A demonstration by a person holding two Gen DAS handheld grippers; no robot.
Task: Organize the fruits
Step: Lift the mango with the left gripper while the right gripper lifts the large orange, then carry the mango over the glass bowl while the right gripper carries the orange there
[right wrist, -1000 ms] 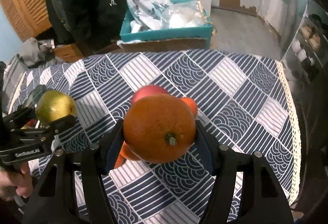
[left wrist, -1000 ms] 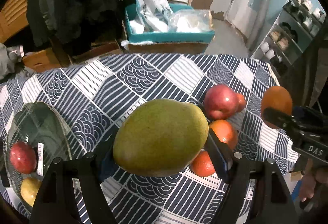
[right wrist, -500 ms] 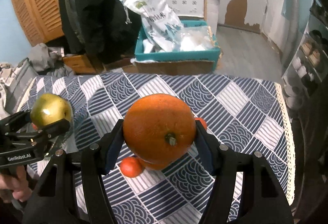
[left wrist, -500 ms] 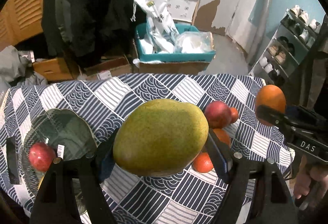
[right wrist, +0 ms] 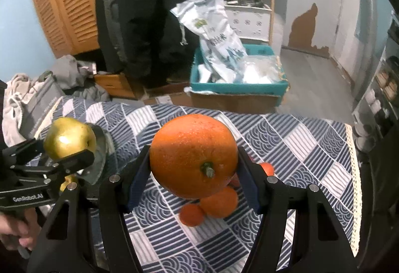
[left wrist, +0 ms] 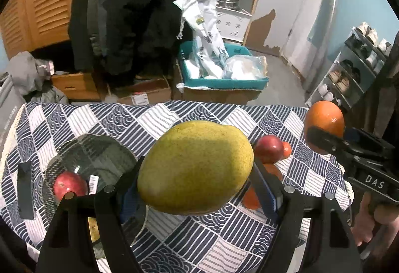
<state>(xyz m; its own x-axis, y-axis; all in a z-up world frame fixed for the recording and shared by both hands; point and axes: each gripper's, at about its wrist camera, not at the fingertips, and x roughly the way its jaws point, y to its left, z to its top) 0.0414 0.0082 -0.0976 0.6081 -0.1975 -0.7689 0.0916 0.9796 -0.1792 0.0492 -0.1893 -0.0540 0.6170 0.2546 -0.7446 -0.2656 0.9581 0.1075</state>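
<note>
L gripper [left wrist: 197,188] pinches a smooth, egg-shaped green-yellow mango [left wrist: 195,167], R gripper [right wrist: 193,175] a round, pebbly orange [right wrist: 194,156], both above the navy-white wave-patterned tablecloth [right wrist: 286,143] w/ glass bowl [left wrist: 99,155], cluttered room behind.

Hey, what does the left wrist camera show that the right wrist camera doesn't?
Only the left wrist view shows the inside of the glass plate, with a red apple and a barcode sticker in it, plus the red apple on the tablecloth.

Only the right wrist view shows the orange's green stem.

Both show the mango clamped in the left gripper, the orange clamped in the right gripper, and the teal crate.
</note>
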